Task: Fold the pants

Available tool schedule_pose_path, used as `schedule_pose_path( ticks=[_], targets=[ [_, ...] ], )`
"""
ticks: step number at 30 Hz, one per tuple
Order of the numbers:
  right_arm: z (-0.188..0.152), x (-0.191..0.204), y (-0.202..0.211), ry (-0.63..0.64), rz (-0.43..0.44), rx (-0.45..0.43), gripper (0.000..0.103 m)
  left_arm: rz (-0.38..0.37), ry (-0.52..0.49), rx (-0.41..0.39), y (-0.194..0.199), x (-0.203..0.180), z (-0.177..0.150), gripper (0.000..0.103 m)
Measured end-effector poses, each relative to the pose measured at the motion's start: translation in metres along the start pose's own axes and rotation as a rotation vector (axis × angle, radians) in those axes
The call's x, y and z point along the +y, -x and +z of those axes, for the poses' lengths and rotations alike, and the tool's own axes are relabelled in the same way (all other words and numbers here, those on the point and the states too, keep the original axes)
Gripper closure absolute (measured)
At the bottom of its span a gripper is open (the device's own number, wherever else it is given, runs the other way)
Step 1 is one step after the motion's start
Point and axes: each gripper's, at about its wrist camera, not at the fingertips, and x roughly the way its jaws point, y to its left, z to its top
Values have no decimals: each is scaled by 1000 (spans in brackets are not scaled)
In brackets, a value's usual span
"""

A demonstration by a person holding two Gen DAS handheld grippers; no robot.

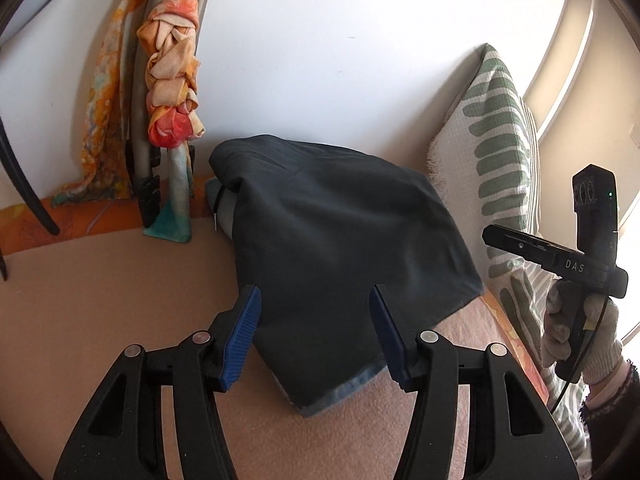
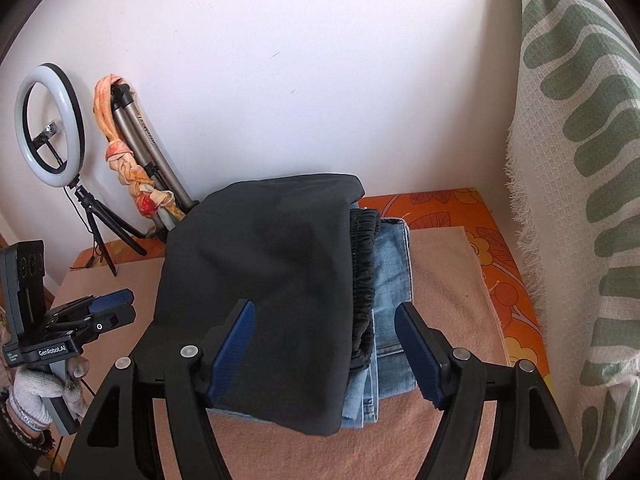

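Note:
Folded dark grey pants (image 2: 260, 280) lie on top of a stack of light blue jeans (image 2: 392, 280), their black elastic waistband (image 2: 362, 280) on the right side. The stack rests on a peach blanket (image 2: 448, 300). My right gripper (image 2: 326, 308) hovers over the pants' near right part, open, its blue pads clear of the cloth. My left gripper (image 1: 316, 292) is also open, over the near left edge of the pants (image 1: 340, 220), with nothing gripped. A strip of the jeans (image 1: 344, 394) shows under the hem. Gloved hands hold both tools.
A white wall stands close behind the stack. A ring light (image 2: 48, 124) on a small tripod and a folded tripod wrapped in an orange scarf (image 2: 136, 160) stand at the back left. A green-patterned throw (image 2: 580, 160) hangs on the right. An orange floral sheet (image 2: 440, 204) borders the blanket.

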Motion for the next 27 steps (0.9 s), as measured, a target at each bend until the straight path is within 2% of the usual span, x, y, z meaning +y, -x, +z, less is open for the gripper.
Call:
schedule_pose_path(
  ticks=[4, 9, 13, 22, 27],
  targets=[
    [-11, 19, 31, 12, -23, -32, 18, -1, -31, -28, 32, -17, -6, 47],
    [-24, 47, 71, 33, -27, -64, 16, -5, -88, -75, 77, -42, -17, 36],
    [-39, 68, 104, 27, -40, -109, 3, -7, -140, -112, 114, -64, -31, 26],
    [-84, 118, 161, 63, -101, -178, 0, 14, -197, -164, 177, -93, -71, 22],
    [-104, 135, 175, 40, -115, -201, 0, 17, -174, -179, 202, -91, -90, 21]
  ],
)
